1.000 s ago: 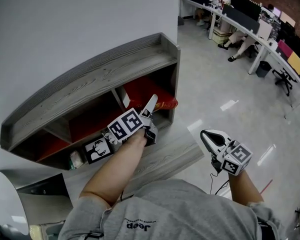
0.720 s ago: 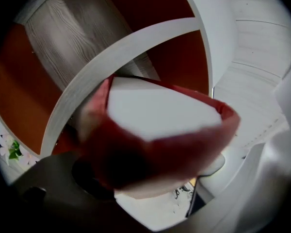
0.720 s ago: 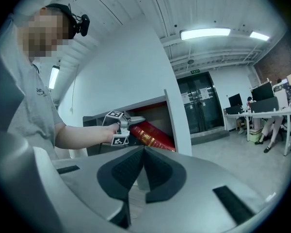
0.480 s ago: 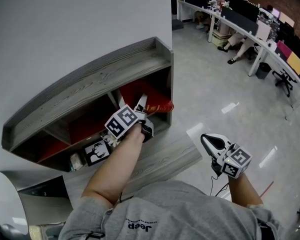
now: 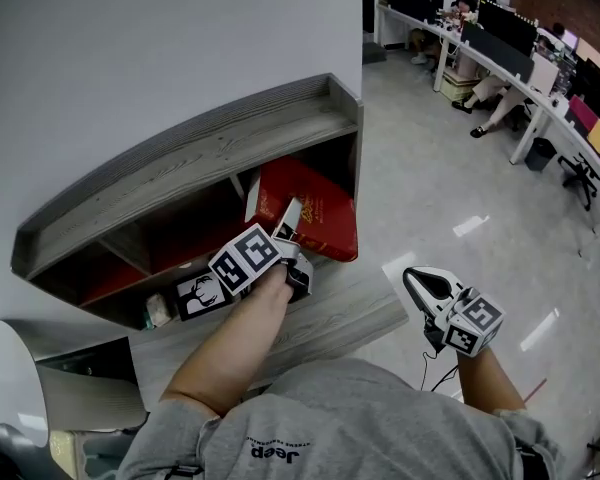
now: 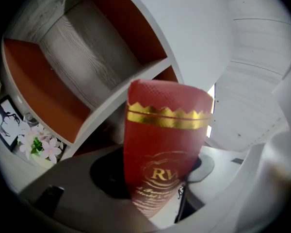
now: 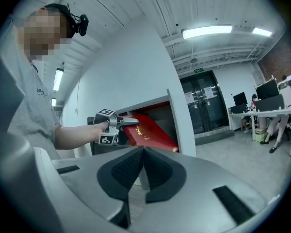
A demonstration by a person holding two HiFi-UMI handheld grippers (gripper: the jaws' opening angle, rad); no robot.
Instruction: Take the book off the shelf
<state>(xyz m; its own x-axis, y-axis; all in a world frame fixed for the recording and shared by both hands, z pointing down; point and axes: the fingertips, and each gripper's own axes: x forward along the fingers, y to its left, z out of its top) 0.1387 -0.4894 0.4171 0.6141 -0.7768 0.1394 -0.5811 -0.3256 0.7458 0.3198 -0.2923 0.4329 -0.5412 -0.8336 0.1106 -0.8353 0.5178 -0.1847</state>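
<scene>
Head view: the book (image 5: 315,213) is drawn halfway out of the shelf (image 5: 210,148), at 1 o'clock of the left gripper (image 5: 292,230).
Left gripper view: the jaws have just been closing and are clamped on the book.
Right gripper view: the right gripper (image 7: 140,171) is closed on nothing.
Full removal is judged left.

1. Hidden behind the left gripper (image 5: 291,220) in the head view: lower left corner of the book (image 5: 315,211).
2. In the left gripper view, lower end of the book buried between the jaws, pads covered by it.
3. Partly covered by the left gripper: small framed picture (image 5: 192,298) on the shelf (image 5: 180,158).
4. Blurred at the left rim of the left gripper view: pale flowers (image 6: 39,145).
5. Cut off at the head view's bottom left corner: round white object (image 5: 5,388), kind unclear.
6. Too small to tell apart: seated people (image 5: 485,83) far back.
</scene>
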